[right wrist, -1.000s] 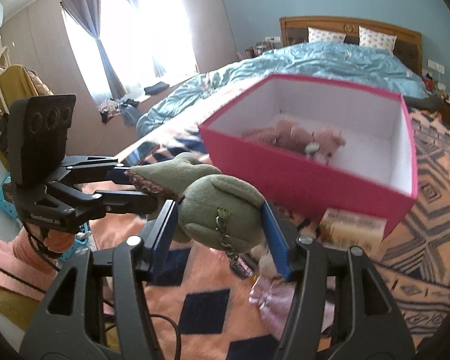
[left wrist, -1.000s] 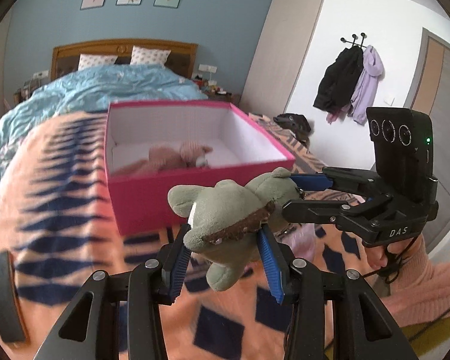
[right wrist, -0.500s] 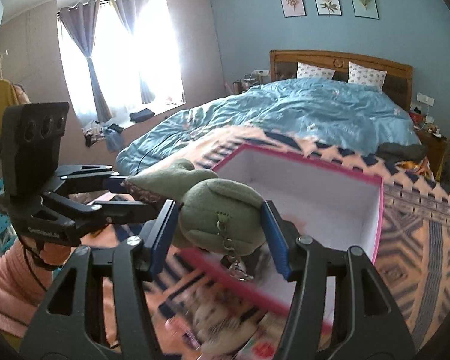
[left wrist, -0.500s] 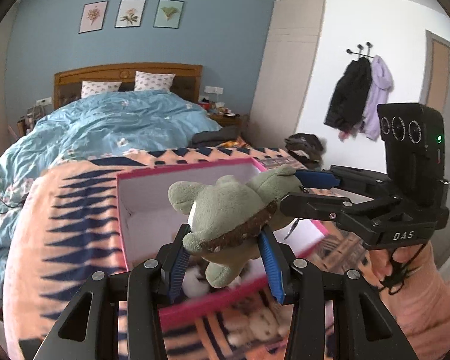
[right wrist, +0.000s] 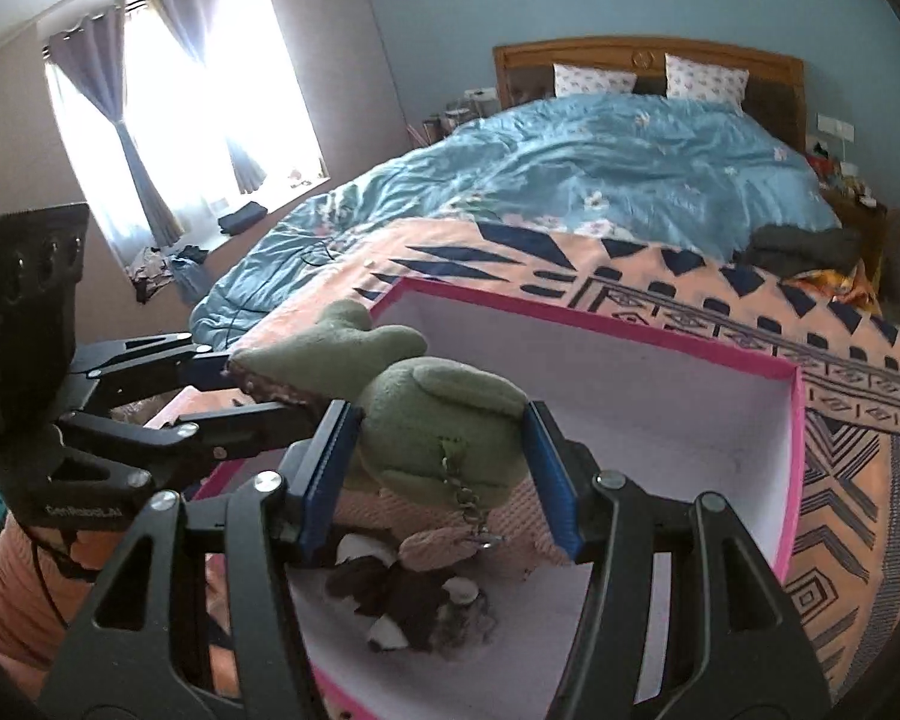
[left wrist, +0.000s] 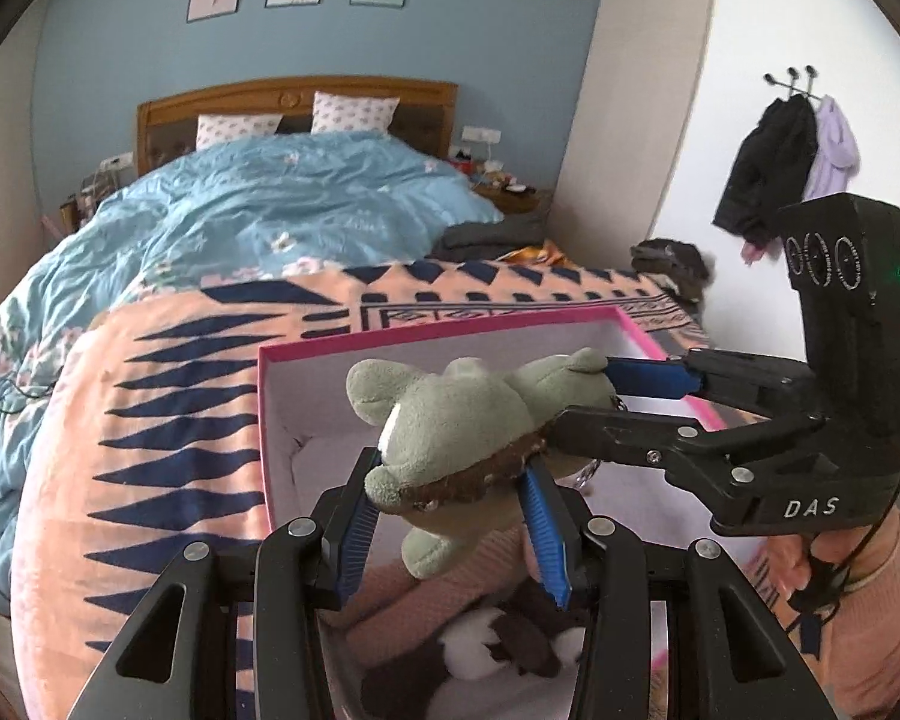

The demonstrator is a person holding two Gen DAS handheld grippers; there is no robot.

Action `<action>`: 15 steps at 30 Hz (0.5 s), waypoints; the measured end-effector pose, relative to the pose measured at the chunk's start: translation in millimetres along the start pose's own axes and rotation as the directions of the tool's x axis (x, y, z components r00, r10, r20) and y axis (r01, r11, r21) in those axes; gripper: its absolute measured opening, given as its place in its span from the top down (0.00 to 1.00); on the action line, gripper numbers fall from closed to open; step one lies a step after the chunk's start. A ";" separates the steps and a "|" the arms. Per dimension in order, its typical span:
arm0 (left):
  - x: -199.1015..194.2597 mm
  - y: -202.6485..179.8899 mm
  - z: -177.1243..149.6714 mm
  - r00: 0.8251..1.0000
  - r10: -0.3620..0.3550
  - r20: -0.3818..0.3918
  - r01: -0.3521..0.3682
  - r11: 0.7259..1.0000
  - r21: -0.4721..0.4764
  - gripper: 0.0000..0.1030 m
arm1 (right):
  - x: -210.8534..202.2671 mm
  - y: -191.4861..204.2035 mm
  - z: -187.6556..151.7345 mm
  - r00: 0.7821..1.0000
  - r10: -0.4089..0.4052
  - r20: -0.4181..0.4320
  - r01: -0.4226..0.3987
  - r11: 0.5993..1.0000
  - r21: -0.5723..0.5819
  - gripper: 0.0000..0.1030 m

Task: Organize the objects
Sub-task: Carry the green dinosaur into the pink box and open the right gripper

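Note:
A green plush turtle (left wrist: 450, 438) with a brown shell rim is held by both grippers above an open pink box (left wrist: 270, 438). My left gripper (left wrist: 450, 516) is shut on its lower body. My right gripper (right wrist: 444, 456) is shut on the other end (right wrist: 444, 438); it reaches in from the right in the left wrist view (left wrist: 648, 408). The box (right wrist: 795, 468) has white inner walls. Inside lie a pinkish plush (right wrist: 438, 546) and a dark brown-and-white plush (right wrist: 402, 606), also in the left wrist view (left wrist: 510, 648).
The box sits on a peach blanket with navy patterns (left wrist: 168, 420) at the foot of a bed with a blue duvet (left wrist: 258, 210). Dark clothes (right wrist: 804, 243) lie at the bed's right side. Coats (left wrist: 780, 168) hang on the right wall.
Both grippers have carried the turtle up and forward from in front of the box's near wall to over its open top. Both grips are unchanged.

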State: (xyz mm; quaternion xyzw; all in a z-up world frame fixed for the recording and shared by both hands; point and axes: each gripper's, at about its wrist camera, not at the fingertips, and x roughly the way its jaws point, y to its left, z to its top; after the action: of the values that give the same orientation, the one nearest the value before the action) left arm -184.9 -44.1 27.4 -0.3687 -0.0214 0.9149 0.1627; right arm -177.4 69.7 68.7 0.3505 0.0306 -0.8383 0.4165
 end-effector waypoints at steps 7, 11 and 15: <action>32.1 12.7 9.5 0.997 0.032 -0.075 -0.034 0.999 -0.017 0.56 | 26.0 -13.3 12.4 0.998 -0.011 -0.055 0.013 0.999 0.038 0.42; 47.5 16.2 15.9 0.992 0.077 -0.104 -0.081 0.996 -0.031 0.58 | 36.1 -7.4 16.9 0.997 -0.013 -0.074 0.014 1.000 0.022 0.42; 46.8 20.7 14.8 0.990 0.091 -0.103 -0.097 0.994 -0.051 0.58 | 37.6 -7.4 13.8 0.996 0.005 -0.089 -0.002 0.999 0.036 0.42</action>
State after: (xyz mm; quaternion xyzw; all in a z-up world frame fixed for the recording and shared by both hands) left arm -232.4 -47.8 3.6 -0.4194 -0.0214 0.9009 0.1098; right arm -205.8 44.4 54.2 0.3951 0.0333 -0.8216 0.4097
